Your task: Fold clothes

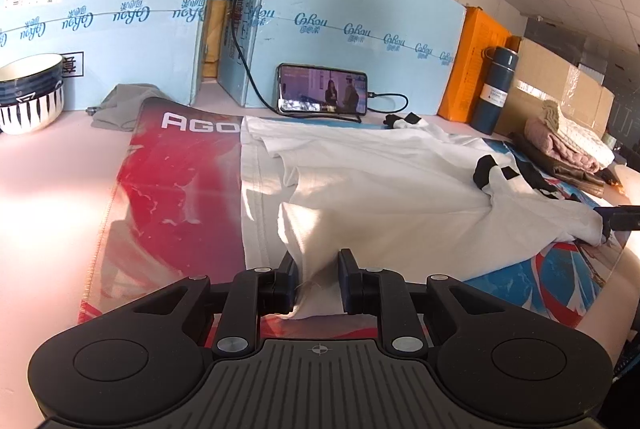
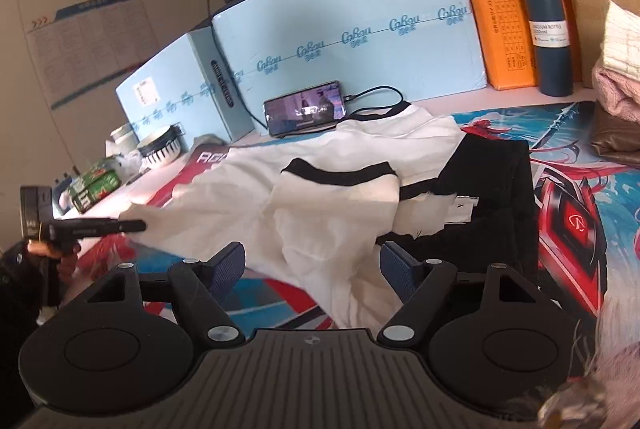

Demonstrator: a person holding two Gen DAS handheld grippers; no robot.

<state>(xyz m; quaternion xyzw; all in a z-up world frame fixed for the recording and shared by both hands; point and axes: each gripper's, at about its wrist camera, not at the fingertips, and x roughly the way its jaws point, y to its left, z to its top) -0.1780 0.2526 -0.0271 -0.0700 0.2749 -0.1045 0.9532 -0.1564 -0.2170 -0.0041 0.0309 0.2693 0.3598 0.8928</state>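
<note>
Your left tongs (image 1: pixel 318 279) pinch a fold of the white shirt (image 1: pixel 380 197); your right tongs (image 2: pixel 312 269) gape apart. The shirt, black-trimmed, lies rumpled mid-frame.

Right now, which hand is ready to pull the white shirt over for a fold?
The left gripper: its fingers already pinch the near edge of the white cotton T-shirt with black trim. The right gripper is open, with cloth between its fingers but ungripped.
</note>
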